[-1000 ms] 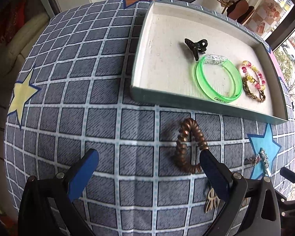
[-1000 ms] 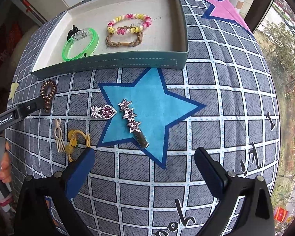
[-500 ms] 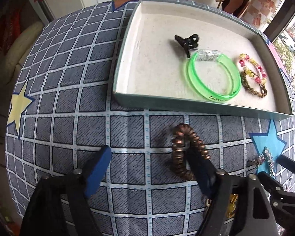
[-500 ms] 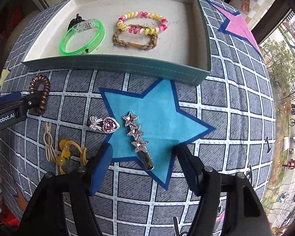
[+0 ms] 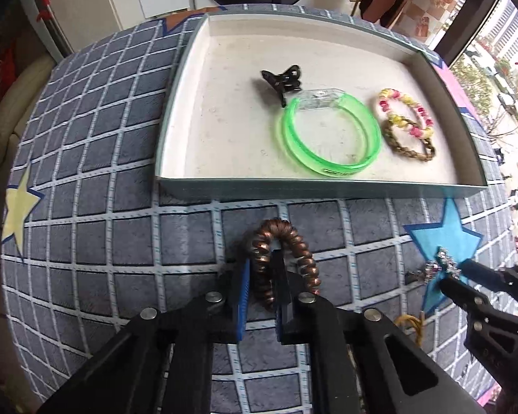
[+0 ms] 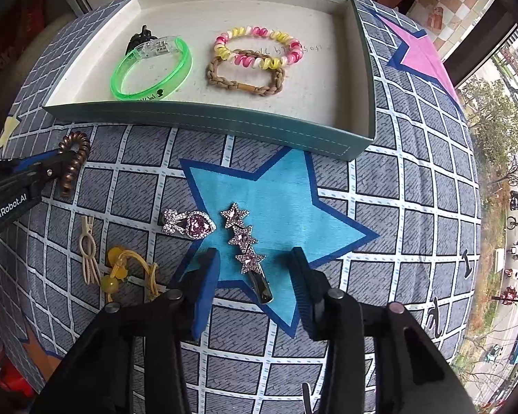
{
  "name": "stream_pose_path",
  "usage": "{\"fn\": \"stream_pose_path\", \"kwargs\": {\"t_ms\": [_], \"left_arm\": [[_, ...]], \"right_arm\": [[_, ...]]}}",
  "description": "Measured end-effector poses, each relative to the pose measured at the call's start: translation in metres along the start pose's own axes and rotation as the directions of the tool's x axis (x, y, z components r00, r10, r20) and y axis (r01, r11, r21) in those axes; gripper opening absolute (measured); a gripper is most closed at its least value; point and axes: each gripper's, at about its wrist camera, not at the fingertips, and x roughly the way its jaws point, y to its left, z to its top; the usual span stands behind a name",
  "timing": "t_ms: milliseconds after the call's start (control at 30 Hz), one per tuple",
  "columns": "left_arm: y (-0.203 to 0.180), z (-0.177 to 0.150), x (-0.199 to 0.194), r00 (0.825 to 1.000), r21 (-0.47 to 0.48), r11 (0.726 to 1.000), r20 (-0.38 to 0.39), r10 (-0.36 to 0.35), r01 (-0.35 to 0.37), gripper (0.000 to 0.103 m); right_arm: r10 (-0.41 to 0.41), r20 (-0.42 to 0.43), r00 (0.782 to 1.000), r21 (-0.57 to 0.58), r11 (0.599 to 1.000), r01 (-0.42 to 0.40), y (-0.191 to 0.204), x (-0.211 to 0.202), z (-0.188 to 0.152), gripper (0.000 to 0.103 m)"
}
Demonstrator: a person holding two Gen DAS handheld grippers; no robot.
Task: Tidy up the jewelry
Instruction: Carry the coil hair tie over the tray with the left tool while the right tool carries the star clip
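Note:
My left gripper [image 5: 260,272] is shut on the left side of a brown spiral hair tie [image 5: 302,252] lying on the checked cloth just in front of the tray [image 5: 293,186]; it also shows in the right wrist view [image 6: 73,158]. My right gripper [image 6: 253,272] is open, low over the cloth, its fingers on either side of the star hair clip [image 6: 247,245] on the blue star. A heart-and-bow clip [image 6: 190,224] lies just left of it. The tray holds a green bangle [image 5: 328,134], a black claw clip [image 5: 281,77], a pink-yellow spiral tie [image 5: 405,112] and a braided brown band [image 5: 409,143].
A beige clip [image 6: 88,248] and a yellow bobble hair tie [image 6: 127,269] lie on the cloth left of my right gripper. The tray's front wall [image 6: 207,122] stands between the grippers and the tray floor. A window is on the right.
My left gripper moved forward and shut on the brown spiral tie. My right gripper moved forward and down so its fingers now straddle the star clip, narrowing somewhat.

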Motion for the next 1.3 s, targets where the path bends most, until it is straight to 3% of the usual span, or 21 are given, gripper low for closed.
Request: {"fn": "stream_pose_path", "kwargs": {"t_ms": [100, 433, 633, 700, 1067, 1300], "left_arm": [[-0.002, -0.006, -0.006, 1.0, 0.008, 1.0, 0.015, -0.022, 0.022, 0.023], [-0.007, -0.018, -0.034, 0.995, 0.017, 0.996, 0.045, -0.092, 0.091, 0.023], [-0.004, -0.02, -0.05, 0.99, 0.021, 0.992, 0.064, -0.123, 0.122, 0.023], [0.013, -0.027, -0.059, 0.988, 0.028, 0.991, 0.076, -0.131, 0.13, 0.023], [0.009, 0.008, -0.08, 0.98, 0.057, 0.99, 0.141, -0.138, 0.131, 0.023], [0.014, 0.039, -0.08, 0.978, 0.04, 0.993, 0.172, -0.116, 0.11, 0.023]], "right_arm": [[0.008, 0.0, 1.0, 0.006, 1.0, -0.008, -0.001, -0.002, 0.0, 0.019], [0.182, 0.018, 0.983, 0.153, 0.971, -0.182, -0.047, -0.019, -0.018, 0.019], [0.22, 0.052, 0.974, 0.163, 0.961, -0.226, -0.057, -0.045, -0.019, 0.019], [0.228, 0.066, 0.971, 0.16, 0.959, -0.236, -0.06, -0.056, -0.019, 0.019], [0.265, 0.158, 0.951, 0.143, 0.947, -0.287, -0.066, -0.092, 0.023, 0.019], [0.259, 0.178, 0.949, 0.155, 0.945, -0.287, -0.072, -0.09, 0.058, 0.019]]}}
